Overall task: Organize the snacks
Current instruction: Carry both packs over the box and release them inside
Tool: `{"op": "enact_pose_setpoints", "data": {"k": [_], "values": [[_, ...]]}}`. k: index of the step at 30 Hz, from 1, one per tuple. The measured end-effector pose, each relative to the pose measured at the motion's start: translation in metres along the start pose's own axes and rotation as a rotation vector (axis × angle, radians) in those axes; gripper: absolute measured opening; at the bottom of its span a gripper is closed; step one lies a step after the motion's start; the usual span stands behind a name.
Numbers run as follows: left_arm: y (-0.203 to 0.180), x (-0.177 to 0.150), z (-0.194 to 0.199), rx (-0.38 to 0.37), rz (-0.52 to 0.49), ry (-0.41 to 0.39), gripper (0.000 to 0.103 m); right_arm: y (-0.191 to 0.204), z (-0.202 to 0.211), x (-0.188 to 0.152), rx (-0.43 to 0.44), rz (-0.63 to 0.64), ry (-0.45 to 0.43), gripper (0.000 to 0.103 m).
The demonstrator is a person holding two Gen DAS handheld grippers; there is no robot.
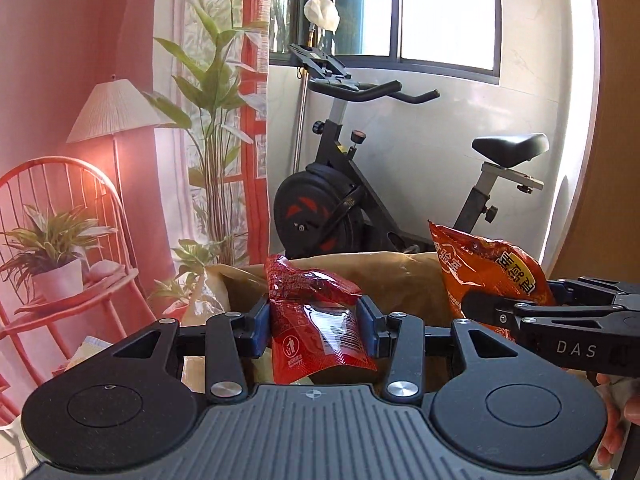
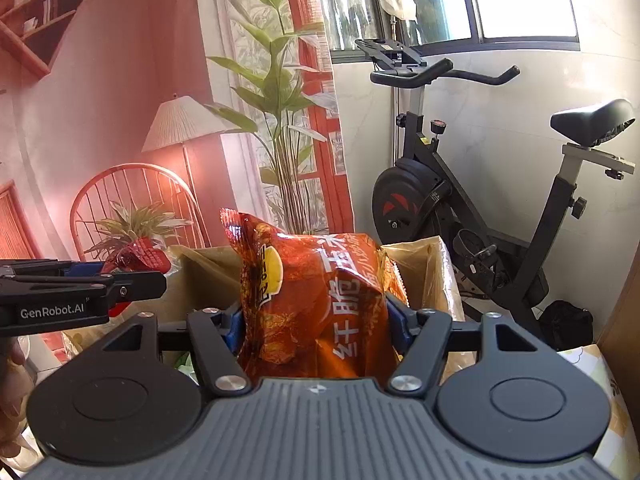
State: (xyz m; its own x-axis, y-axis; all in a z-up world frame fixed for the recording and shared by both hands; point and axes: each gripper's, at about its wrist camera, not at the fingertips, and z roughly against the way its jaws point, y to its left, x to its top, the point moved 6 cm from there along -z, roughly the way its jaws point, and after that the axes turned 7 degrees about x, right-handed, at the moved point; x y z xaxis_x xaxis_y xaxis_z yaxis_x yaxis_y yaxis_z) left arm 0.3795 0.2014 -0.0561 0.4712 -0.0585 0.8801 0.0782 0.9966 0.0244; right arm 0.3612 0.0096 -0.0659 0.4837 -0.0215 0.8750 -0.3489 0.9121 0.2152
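Beyond both grippers stands an open brown cardboard box (image 2: 432, 276) with upturned flaps; its contents seem hidden from here. The left gripper (image 1: 316, 326) clamps a small, crinkled red foil snack packet (image 1: 320, 320) between its blue pads. The right gripper (image 2: 316, 324) pinches a larger orange crisp bag (image 2: 312, 304) with yellow badge, held upright before the box.

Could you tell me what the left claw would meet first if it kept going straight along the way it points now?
Probably the cardboard box. The left claw, shut on the red snack packet, points at the box's open top and brown inner wall. Depth is unclear; it might pass above the rim towards the exercise bike.
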Motion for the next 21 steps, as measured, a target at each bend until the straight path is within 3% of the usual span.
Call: {"op": "enact_pose_setpoints", "data": {"k": [4, 7, 10, 21], "values": [[-0.001, -0.010, -0.012, -0.019, 0.006, 0.035, 0.066, -0.011, -0.002, -0.006, -0.042, 0.009, 0.030, 0.071], [0.004, -0.017, -0.012, -0.021, 0.016, 0.045, 0.079, -0.016, 0.006, -0.007, -0.057, 0.007, 0.018, 0.084], [0.011, -0.018, -0.006, 0.006, 0.029, 0.043, 0.084, -0.017, 0.016, -0.006, -0.055, 0.009, 0.017, 0.089], [0.023, -0.012, 0.056, 0.026, 0.029, -0.021, 0.086, 0.008, 0.060, -0.013, -0.020, 0.074, -0.008, 0.093]]}}
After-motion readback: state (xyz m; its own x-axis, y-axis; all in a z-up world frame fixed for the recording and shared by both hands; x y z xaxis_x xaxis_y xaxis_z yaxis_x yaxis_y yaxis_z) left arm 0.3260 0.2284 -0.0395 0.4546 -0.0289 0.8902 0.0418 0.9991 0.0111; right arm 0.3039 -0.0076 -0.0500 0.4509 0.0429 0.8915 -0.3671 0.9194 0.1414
